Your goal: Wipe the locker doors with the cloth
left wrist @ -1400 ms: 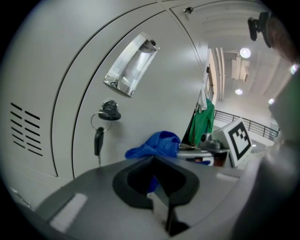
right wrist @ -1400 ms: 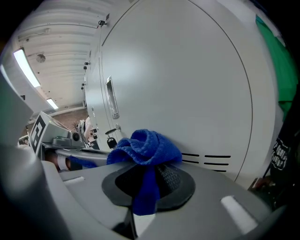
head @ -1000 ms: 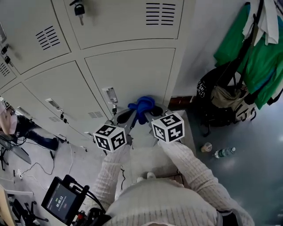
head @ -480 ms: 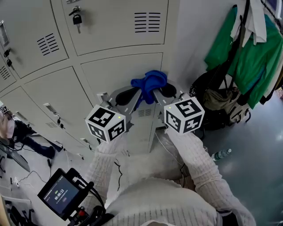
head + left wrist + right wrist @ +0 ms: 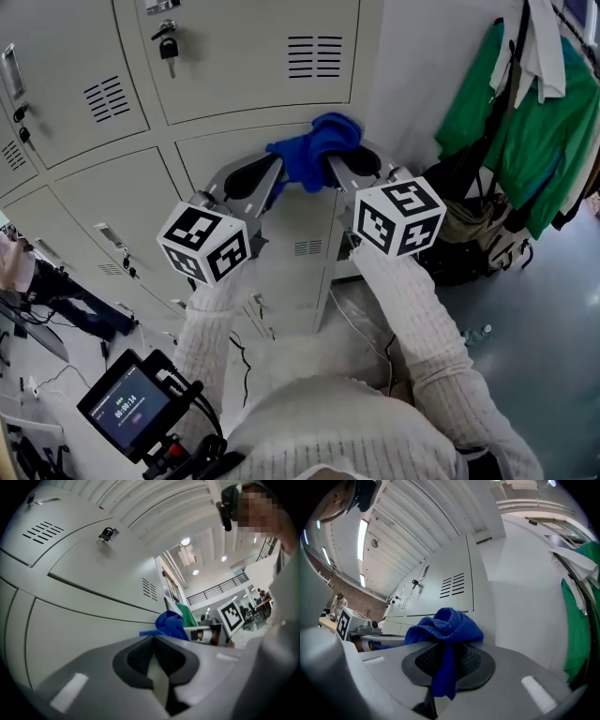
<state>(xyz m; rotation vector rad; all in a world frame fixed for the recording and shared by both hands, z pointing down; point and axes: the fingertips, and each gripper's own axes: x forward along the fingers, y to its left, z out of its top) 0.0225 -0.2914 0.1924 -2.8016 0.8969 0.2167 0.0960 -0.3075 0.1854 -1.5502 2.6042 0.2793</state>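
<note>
Against the wall ahead, a bank of pale grey metal lockers (image 5: 262,56) with louvred vents in the doors fills most of the head view. To its right, green garments (image 5: 525,122) hang above a dark bag (image 5: 473,234). Two white knit sleeves (image 5: 412,309) extend toward the lockers, each ending in a grey two-jaw gripper with a marker cube.

The right gripper (image 5: 330,167) is clenched on a crumpled blue woven cloth (image 5: 314,148), which bulges above the pads and trails down between them. The cloth sits at the seam between the upper and middle doors of the rightmost column. It is probably against the metal, though contact is hard to confirm.

Just beside it, the left gripper (image 5: 269,186) has its jaws pressed together on nothing. A small padlock (image 5: 169,45) hangs on an upper door.
</note>
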